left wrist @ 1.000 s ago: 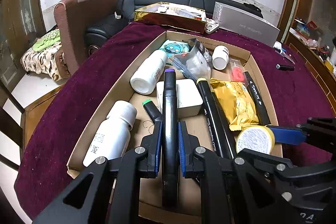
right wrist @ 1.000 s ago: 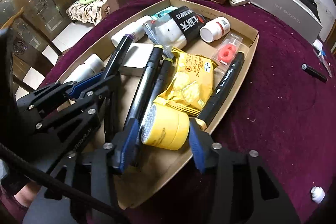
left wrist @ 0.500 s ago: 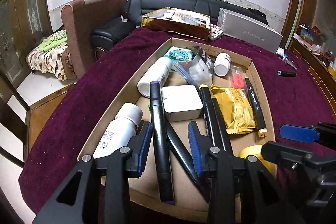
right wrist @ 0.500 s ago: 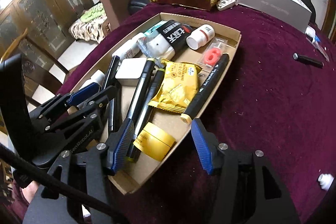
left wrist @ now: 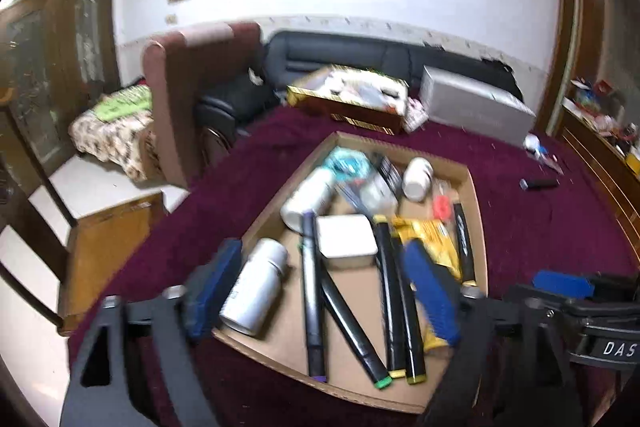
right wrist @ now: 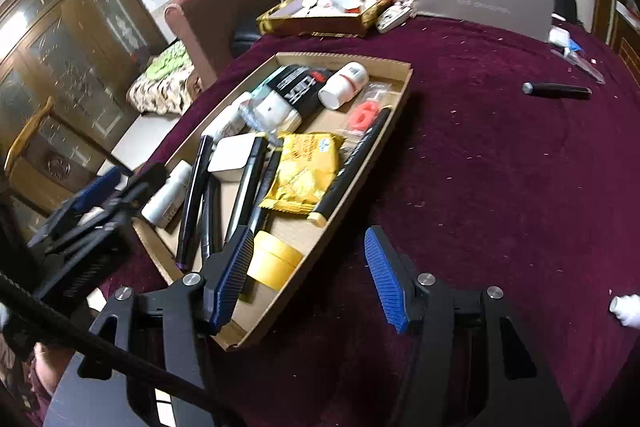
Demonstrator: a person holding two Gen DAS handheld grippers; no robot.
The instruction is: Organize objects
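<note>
The left tongs [left wrist: 324, 291] hang wide open above the near end of the box [left wrist: 478, 227]. Their jaws have just been opening, and nothing is pressed between them. The purple pen [left wrist: 310, 291] lies flat in the box right under them, next to the white bottle [left wrist: 256, 285] on its left. It looks like the pen was put there so the pens lie side by side, all pointing the same way along the box.

The right tongs [right wrist: 308, 275] are open too, and they grip nothing. Their jaws have opened a little more just now. The left pad hangs over the near right corner of the box, close to the yellow tape [right wrist: 274, 259]. The right pad is over the bare red cloth of the table [right wrist: 500, 167]. The tape sits in that corner, near the tip of the long black marker [right wrist: 352, 167] by the right wall.

The snack bag [right wrist: 304, 173] lies in the middle, and the small white box [right wrist: 232, 157] sits left of it among the pens. The far end holds bottles and small packs.

One black pen [right wrist: 556, 91] is out on the cloth, far to the right, well apart from the box. I think it could go in next.
</note>
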